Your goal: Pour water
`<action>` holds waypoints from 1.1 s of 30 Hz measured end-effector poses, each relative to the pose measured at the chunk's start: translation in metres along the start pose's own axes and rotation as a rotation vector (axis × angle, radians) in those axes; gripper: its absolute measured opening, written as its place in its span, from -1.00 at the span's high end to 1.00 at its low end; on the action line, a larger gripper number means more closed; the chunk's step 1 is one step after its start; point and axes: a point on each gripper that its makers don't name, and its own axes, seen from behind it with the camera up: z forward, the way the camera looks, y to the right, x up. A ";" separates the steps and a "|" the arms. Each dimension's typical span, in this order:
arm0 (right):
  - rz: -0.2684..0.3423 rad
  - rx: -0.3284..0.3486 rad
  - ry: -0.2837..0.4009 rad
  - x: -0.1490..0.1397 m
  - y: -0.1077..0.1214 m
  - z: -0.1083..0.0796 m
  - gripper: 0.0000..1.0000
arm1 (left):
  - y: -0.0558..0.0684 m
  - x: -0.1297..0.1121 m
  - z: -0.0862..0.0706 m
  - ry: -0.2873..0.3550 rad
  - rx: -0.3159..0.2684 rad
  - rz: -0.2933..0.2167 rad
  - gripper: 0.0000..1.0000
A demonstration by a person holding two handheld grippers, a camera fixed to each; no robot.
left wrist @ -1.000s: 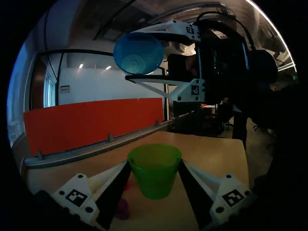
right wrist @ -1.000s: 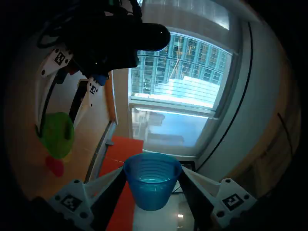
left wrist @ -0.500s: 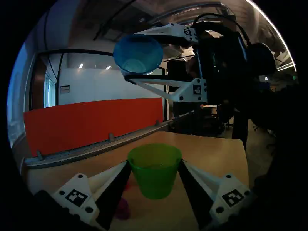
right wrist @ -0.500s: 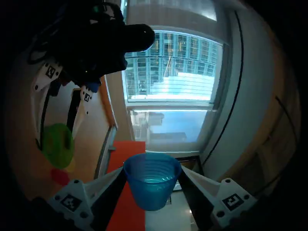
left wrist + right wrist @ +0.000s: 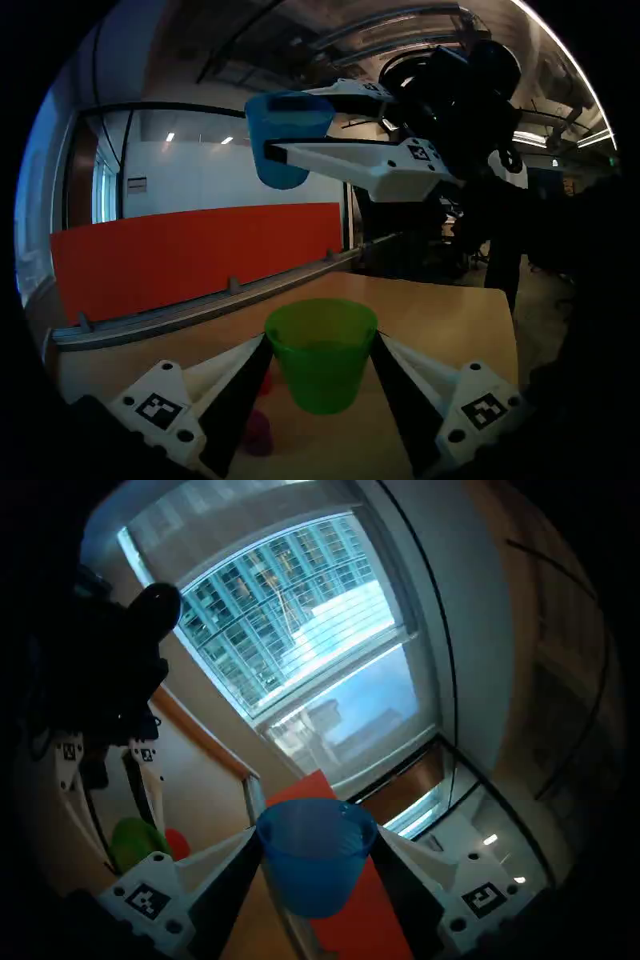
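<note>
My left gripper (image 5: 320, 364) is shut on a green cup (image 5: 321, 352) that stands upright just above the wooden table (image 5: 448, 320). High above it, the right gripper (image 5: 300, 152) holds a blue cup (image 5: 286, 138), which now sits nearly upright. In the right gripper view my right gripper (image 5: 316, 864) is shut on that blue cup (image 5: 314, 864), whose mouth faces the camera. The left gripper (image 5: 112, 816) with the green cup (image 5: 138, 842) is at the lower left there.
An orange panel (image 5: 192, 252) and a metal rail (image 5: 224, 296) run along the table's far edge. Small pink and red things (image 5: 256, 432) lie on the table beside the left finger. A large window (image 5: 304, 640) spans the wall behind. Dark office furniture (image 5: 480, 232) stands at the right.
The right gripper has rotated the blue cup from tipped, mouth down toward the green cup, back to nearly upright. The left gripper and green cup have stayed still.
</note>
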 end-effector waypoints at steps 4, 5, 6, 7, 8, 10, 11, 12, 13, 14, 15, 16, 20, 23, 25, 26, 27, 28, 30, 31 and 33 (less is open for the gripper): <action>0.166 0.018 0.004 0.002 -0.005 -0.002 -0.82 | 0.000 0.001 0.000 0.000 0.001 0.001 -0.69; 0.211 0.021 0.004 0.002 -0.006 -0.002 -0.82 | 0.001 0.001 0.000 0.000 0.001 0.001 -0.69; 0.248 0.024 0.003 0.002 -0.006 -0.003 -0.82 | 0.001 0.001 -0.001 0.000 0.001 0.001 -0.69; 0.284 0.028 0.003 0.003 -0.006 -0.004 -0.82 | 0.001 0.001 -0.001 0.000 0.002 0.001 -0.69; 0.325 0.032 0.002 0.003 -0.007 -0.004 -0.81 | 0.000 0.001 -0.001 0.000 0.002 0.002 -0.69; 0.396 0.042 0.006 0.006 -0.008 -0.005 -0.81 | 0.000 0.002 -0.001 0.001 0.003 0.002 -0.69; 0.431 0.046 0.009 0.008 -0.008 -0.006 -0.81 | 0.000 0.002 -0.001 0.001 0.003 0.002 -0.69; 0.470 0.052 0.011 0.009 -0.009 -0.006 -0.81 | -0.001 0.002 -0.001 0.001 0.004 0.002 -0.69; 0.505 0.056 0.012 0.009 -0.009 -0.005 -0.82 | -0.001 0.001 -0.001 0.000 0.004 0.001 -0.69; 0.539 0.060 0.012 0.010 -0.009 -0.005 -0.82 | -0.001 0.001 -0.001 0.000 0.005 0.000 -0.69; 0.577 0.065 0.013 0.011 -0.009 -0.005 -0.82 | -0.002 0.001 -0.001 0.000 0.005 0.000 -0.69; 0.610 0.070 0.013 0.011 -0.009 -0.005 -0.81 | -0.002 0.001 -0.002 0.000 0.006 0.000 -0.69; 0.737 0.088 0.018 0.014 -0.008 -0.006 -0.81 | -0.002 0.002 -0.002 0.001 0.007 0.001 -0.69; 0.808 0.100 0.026 0.016 -0.007 -0.008 -0.81 | -0.002 0.004 -0.003 0.002 0.007 0.002 -0.70; 0.831 0.104 0.025 0.015 -0.006 -0.009 -0.81 | -0.002 0.004 -0.003 0.002 0.008 0.002 -0.70; 0.840 0.106 0.024 0.015 -0.006 -0.010 -0.81 | -0.003 0.003 -0.003 0.002 0.009 0.002 -0.69; 0.844 0.107 0.022 0.014 -0.006 -0.010 -0.81 | -0.003 0.003 -0.003 0.002 0.009 0.002 -0.69; 0.846 0.107 0.019 0.014 -0.006 -0.010 -0.81 | -0.003 0.003 -0.003 0.001 0.009 0.002 -0.69; 0.850 0.109 0.014 0.012 -0.006 -0.010 -0.82 | -0.003 0.003 -0.003 0.000 0.010 0.002 -0.69; 0.852 0.111 0.013 0.012 -0.006 -0.011 -0.81 | -0.004 0.003 -0.003 0.000 0.010 0.003 -0.69; 0.853 0.115 0.011 0.010 -0.007 -0.012 -0.81 | -0.004 0.003 -0.003 -0.001 0.012 0.002 -0.69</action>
